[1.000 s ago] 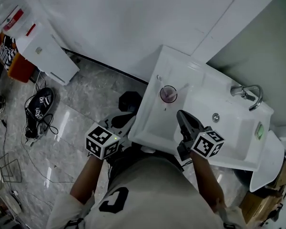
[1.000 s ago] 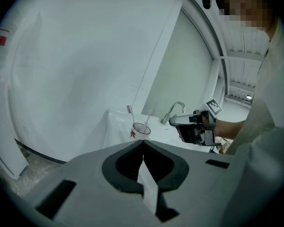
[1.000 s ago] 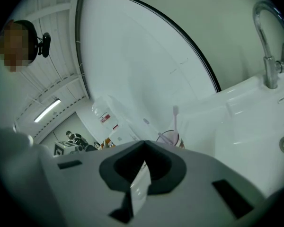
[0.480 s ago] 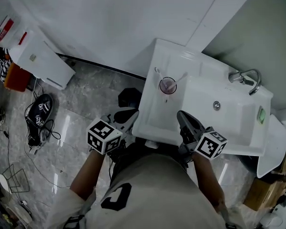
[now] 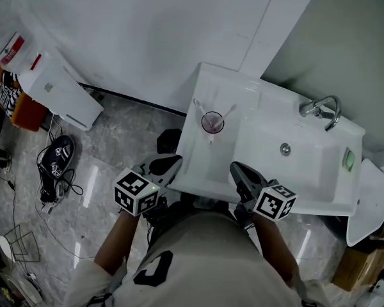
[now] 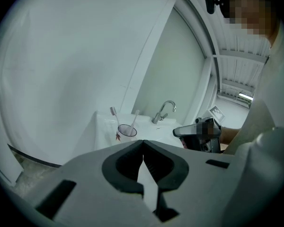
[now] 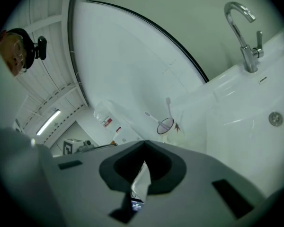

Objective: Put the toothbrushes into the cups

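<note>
The left gripper (image 5: 165,165) is closed tight with nothing between its jaws, just off the near-left corner of the washbasin (image 5: 201,165). The right gripper (image 5: 242,173), likewise closed and empty, sits over the basin's near edge. Ahead of both, nearer the left one's line, stands the clear cup (image 5: 212,122) with two toothbrushes (image 5: 196,105) leaning in it; the tap (image 5: 320,107) lies farther off to the right. The placing looks finished, so any move now should stay low and well away from the cup, lest it tip
</note>
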Tool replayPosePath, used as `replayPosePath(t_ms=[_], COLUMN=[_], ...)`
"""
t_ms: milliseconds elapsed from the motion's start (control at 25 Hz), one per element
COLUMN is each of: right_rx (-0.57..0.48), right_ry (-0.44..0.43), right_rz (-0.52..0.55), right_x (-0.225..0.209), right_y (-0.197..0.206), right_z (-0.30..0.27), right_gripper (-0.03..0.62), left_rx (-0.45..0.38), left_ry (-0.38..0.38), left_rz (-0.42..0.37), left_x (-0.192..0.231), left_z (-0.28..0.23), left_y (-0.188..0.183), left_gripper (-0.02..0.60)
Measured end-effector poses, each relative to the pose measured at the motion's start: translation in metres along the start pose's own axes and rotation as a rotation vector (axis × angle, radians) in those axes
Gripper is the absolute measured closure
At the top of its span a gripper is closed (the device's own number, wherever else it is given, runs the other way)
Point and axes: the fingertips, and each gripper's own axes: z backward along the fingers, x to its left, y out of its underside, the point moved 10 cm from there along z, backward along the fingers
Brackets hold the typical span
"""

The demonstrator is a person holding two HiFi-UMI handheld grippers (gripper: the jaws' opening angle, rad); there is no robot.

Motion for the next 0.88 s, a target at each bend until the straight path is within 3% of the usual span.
replayPosePath(t_ms=[440,880], right_rx=[0.006,0.028], right_ry=[-0.024,0.005], right_rz=[-0.02,-0.069], right_x=[-0.019,-0.012], right_y=[0.001,0.021], right_z=[0.039,0.033], right_gripper=[0.583,0.583], left_rx=[0.007,-0.004], left_ry=[-0.003,-0.048], left_rz=[-0.023,0.025], left_x=[-0.039,-0.019], left_z=[-0.027,0.003], left_y=[-0.006,0.006], left_gripper=[0.561,0.561])
